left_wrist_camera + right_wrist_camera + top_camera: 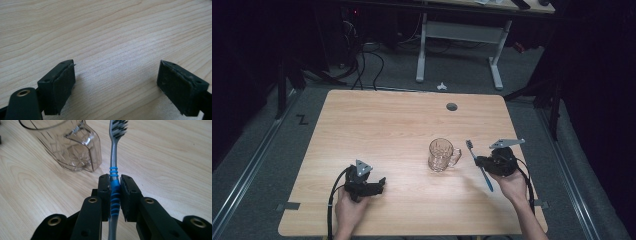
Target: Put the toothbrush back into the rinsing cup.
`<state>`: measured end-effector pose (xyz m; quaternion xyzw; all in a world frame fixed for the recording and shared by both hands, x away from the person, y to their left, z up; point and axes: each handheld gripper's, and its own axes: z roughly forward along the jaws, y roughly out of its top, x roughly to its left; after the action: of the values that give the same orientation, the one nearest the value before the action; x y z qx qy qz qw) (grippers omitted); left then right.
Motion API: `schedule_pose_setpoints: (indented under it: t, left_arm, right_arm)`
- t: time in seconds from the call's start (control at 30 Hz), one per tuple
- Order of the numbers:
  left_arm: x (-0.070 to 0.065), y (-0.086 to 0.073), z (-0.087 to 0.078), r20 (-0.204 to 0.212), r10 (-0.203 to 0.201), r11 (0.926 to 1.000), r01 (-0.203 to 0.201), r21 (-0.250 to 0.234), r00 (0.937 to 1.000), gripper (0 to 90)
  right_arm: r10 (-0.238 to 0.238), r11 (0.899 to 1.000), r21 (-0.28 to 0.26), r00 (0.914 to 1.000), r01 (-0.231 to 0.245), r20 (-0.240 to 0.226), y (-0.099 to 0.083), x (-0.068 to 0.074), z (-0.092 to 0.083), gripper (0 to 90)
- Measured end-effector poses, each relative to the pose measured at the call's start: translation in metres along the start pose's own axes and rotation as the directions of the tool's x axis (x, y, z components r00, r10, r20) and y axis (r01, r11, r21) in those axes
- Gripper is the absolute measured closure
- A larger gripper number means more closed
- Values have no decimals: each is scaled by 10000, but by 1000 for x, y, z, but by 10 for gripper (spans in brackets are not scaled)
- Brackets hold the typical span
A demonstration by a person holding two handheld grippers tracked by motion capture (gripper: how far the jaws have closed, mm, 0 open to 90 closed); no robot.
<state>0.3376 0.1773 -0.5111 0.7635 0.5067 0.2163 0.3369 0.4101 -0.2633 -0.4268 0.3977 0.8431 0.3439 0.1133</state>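
Risking a slip first: pinched on a narrow, ribbed blue stretch of the handle, the toothbrush [114, 173] could pivot between the pads if the bristle head bumps anything, and probably would swing rather than drop. Judging from the layout, likely headed for the glass mug [442, 155], so a knock against its rim or handle [456, 156] could tip or skid the mug across the surface [387, 125], being light-looking and empty. Missing the opening is another hazard, since the brush stands slanted and the mug mouth sits off to one side of the bristles in the right gripper view. Squeezing off-centre could also let the long tail of the handle lever the head downward.

Turning to the right tool [115, 183]: pressed together on the toothbrush, both pads flat against the blue grip section, bristles pointing away toward the far edge, grey neck free above the pads. Held near the right side of the surface, just beside the mug but apart from it, with the lower end of the brush close to the wood; contact there cannot be told.

Resting low near the front left: the left tool [116, 82], spread wide, nothing between its pads [62, 85], bare wood grain beneath, well apart from mug and brush.
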Motion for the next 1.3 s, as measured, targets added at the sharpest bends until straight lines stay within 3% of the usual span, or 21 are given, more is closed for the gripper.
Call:
schedule_pose_setpoints:
  t: [0.07,0.27,0.77,1.3]
  left_arm:
    - [0,0,0,0,-1,10000,1,-1,10000,155]
    - [0,0,0,1,0,10000,0,0,10000,155]
    - [0,0,0,0,-2,10000,2,-1,10000,155]
    - [0,0,0,-2,-1,10000,1,-1,10000,155]
  right_arm:
    - [-4,9993,-385,9998,-5,-220,0,2,-2,793]
    - [-129,9963,-855,9996,106,-262,1,5,-6,794]
    - [-15,9871,-1600,9986,-71,-533,8,9,-10,795]
    - [-307,9629,-2698,9971,110,-689,25,18,-19,795]
